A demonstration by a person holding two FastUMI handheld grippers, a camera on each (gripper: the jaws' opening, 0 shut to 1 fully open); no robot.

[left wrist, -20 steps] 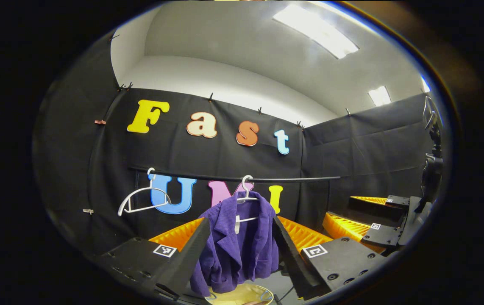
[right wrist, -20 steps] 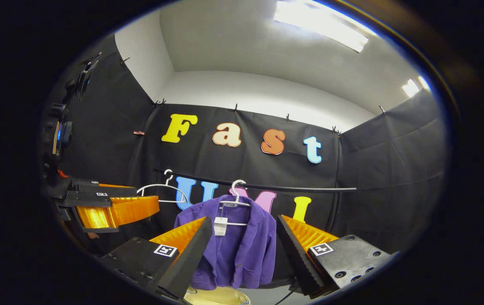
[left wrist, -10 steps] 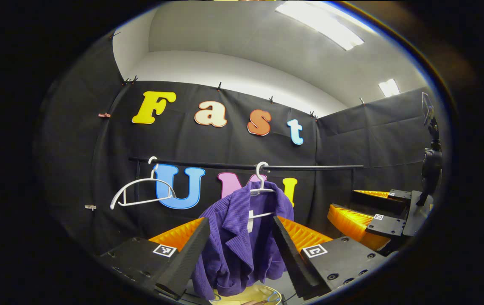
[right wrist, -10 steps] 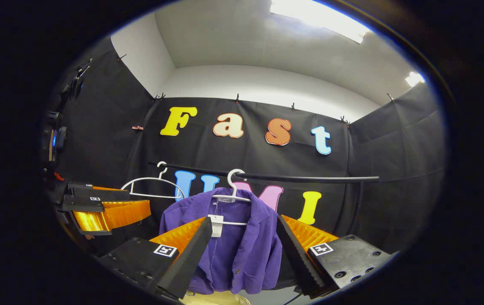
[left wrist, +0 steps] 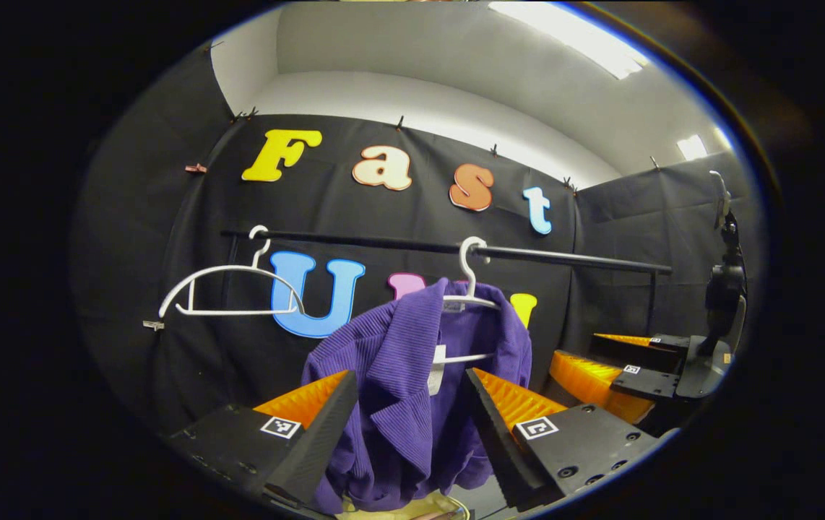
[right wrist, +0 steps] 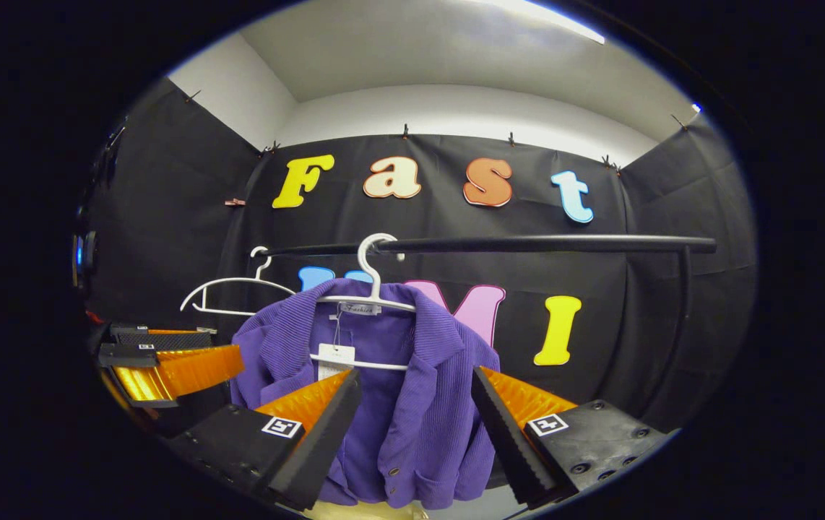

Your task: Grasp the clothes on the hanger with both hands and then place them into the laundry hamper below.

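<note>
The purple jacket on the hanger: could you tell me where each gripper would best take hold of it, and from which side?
Probably the two shoulders of the purple jacket, approached from the front. It hangs open on the white hanger, draping to either side. The left gripper and right gripper, both open, already face it.

Empty white hanger (left wrist: 228,285) on black rail (left wrist: 571,256), left end. Ceiling light panels (left wrist: 586,47) overhead. White wall (right wrist: 456,115) above cloth.
</note>
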